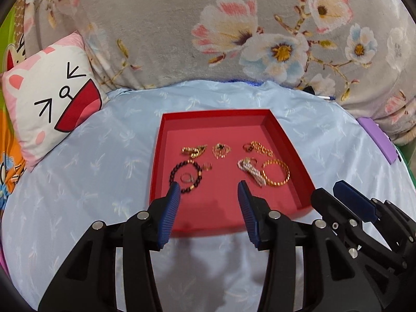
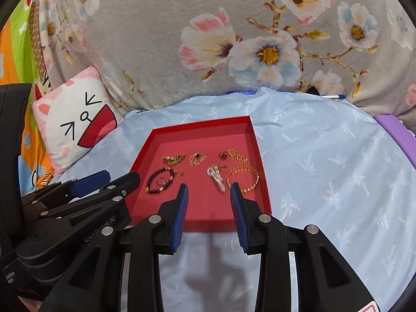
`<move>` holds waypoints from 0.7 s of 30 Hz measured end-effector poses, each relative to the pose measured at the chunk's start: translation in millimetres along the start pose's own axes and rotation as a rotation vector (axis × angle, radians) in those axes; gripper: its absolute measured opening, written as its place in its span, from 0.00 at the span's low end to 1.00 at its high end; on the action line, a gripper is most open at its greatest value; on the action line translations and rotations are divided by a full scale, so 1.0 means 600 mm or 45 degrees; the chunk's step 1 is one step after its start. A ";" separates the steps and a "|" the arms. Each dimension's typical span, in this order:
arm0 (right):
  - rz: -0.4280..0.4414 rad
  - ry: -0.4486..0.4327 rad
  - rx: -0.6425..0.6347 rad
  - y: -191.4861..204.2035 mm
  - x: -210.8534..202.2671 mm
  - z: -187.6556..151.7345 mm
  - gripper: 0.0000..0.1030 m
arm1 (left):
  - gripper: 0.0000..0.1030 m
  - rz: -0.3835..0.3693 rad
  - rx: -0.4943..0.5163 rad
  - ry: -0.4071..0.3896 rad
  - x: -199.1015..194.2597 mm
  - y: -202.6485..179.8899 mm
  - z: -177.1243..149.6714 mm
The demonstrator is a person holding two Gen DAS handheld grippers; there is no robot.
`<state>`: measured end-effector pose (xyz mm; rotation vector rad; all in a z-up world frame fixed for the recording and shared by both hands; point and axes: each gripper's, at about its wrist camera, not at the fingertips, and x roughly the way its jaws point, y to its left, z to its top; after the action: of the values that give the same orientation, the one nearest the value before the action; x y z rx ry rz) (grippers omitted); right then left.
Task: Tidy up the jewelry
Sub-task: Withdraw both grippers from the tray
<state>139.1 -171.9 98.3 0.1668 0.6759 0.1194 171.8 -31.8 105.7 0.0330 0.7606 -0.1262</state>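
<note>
- Lying in the red tray [image 1: 228, 119] on the bed, the jewelry is seen: beaded bracelet [image 1: 185, 176] left, gold bangle [image 1: 276, 173] right.
- Both the left claw [image 1: 209, 191] and right claw [image 2: 208, 192] are held spread and empty at the tray's near edge.

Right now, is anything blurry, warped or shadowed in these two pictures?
Left wrist view: fisheye bends the bed edge, and the pearl piece is slightly smeared. Right wrist view: dark corners, and a soft shadow falls on the blue sheet below the red tray.
</note>
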 end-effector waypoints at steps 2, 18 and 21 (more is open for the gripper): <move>-0.021 0.006 0.004 0.001 -0.008 -0.011 0.37 | 0.43 0.011 -0.007 0.004 -0.007 0.000 -0.013; -0.138 0.032 0.057 -0.022 -0.039 -0.092 0.65 | 0.73 0.109 -0.055 0.038 -0.026 0.007 -0.094; -0.144 0.034 0.062 -0.025 -0.042 -0.101 0.69 | 0.78 0.107 -0.078 0.045 -0.027 0.012 -0.104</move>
<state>82.3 -183.7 64.4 0.1739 0.7138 -0.0035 118.4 -18.3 71.2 0.0087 0.7967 -0.0220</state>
